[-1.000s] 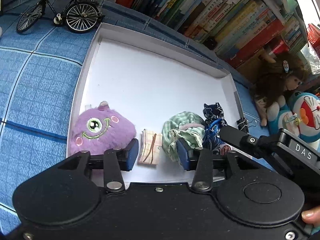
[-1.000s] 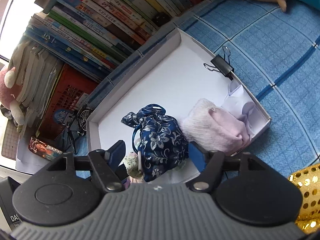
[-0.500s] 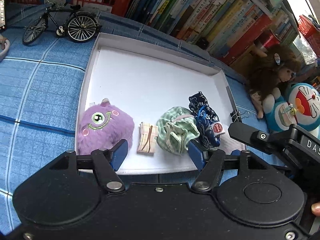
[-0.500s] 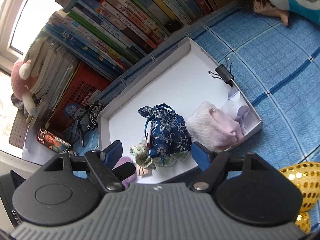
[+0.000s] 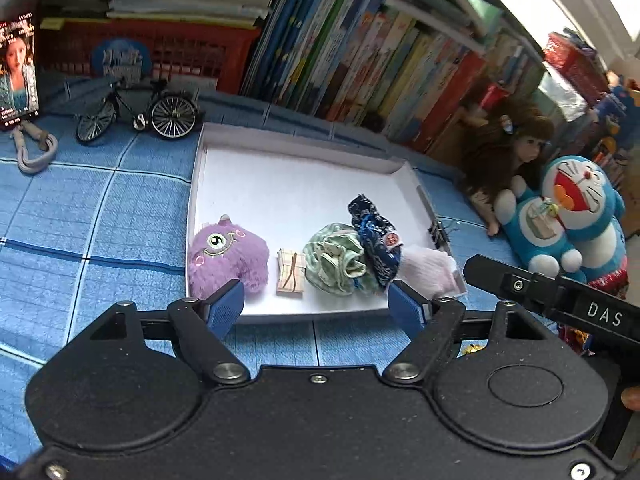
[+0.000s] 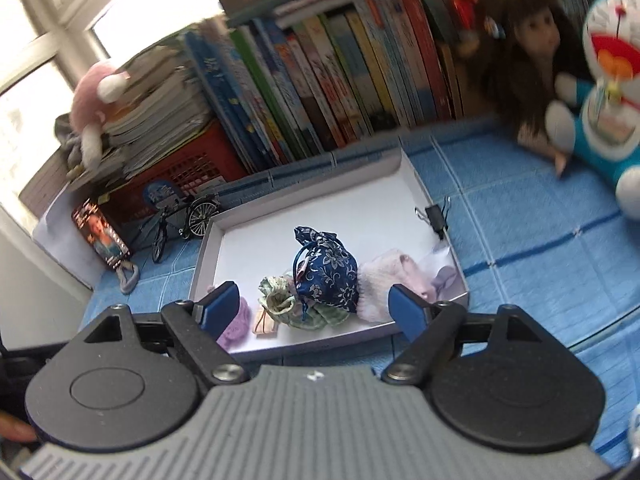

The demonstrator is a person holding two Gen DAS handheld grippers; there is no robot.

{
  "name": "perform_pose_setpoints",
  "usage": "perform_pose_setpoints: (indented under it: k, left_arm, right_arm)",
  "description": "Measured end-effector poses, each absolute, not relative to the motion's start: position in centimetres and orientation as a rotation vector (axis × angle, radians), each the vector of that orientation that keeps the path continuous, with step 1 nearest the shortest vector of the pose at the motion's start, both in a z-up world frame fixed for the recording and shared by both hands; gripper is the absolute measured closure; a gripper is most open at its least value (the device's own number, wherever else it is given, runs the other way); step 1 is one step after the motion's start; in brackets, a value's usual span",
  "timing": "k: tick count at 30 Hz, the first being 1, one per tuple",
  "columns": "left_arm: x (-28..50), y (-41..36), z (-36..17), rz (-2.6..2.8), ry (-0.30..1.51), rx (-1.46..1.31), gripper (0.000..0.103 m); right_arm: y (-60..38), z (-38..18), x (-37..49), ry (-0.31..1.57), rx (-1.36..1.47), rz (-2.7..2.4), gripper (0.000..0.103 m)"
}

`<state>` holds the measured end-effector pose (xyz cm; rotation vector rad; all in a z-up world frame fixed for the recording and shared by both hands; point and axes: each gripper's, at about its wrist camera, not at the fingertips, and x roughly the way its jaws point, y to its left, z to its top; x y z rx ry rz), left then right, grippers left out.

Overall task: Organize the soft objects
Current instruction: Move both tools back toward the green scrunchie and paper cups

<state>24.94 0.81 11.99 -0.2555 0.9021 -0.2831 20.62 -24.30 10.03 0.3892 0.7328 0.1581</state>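
A white tray (image 5: pixel 288 184) lies on the blue checked cloth. Along its near side sit a purple plush monster (image 5: pixel 228 256), a small folded checked cloth (image 5: pixel 291 272), a green striped pouch (image 5: pixel 334 262), a navy floral pouch (image 5: pixel 378 246) and a pale pink fuzzy item (image 5: pixel 426 272). The same tray (image 6: pixel 308 216) and navy pouch (image 6: pixel 328 274) show in the right wrist view. My left gripper (image 5: pixel 318 310) is open and empty, held back above the tray's near edge. My right gripper (image 6: pixel 310 308) is open and empty, also back from the tray.
A model bicycle (image 5: pixel 138 114) stands left of the tray's far corner. Books (image 5: pixel 360 64) line the back. A doll (image 5: pixel 508 156) and a Doraemon plush (image 5: pixel 572 216) sit to the right. A binder clip (image 5: pixel 440 232) is on the tray's right rim.
Both grippers have pulled back and up from the tray, and their jaws have opened wider. The soft items stay in a row in the tray.
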Motion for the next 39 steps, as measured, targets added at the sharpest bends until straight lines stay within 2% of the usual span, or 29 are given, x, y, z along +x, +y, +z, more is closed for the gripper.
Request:
perform_pose_setpoints:
  k: [23,30,39]
  left_arm:
    - [14.2,4.2,13.3,-0.306,0.676,-0.122,0.019]
    - [10.1,6.1,12.0,-0.327,0.621,-0.212,0.015]
    - [5.1,7.3,10.3,-0.246,0.476,-0.165,0.008]
  right_arm:
    - [-19.8,11.1,10.8,0.543,0.074,0.349,0.009]
    - [-17.7,9.7,6.4,0.432,-0.070,0.401,0.003]
    - [-15.6,6.6,2.9,0.372,-0.186,0.421,0.005]
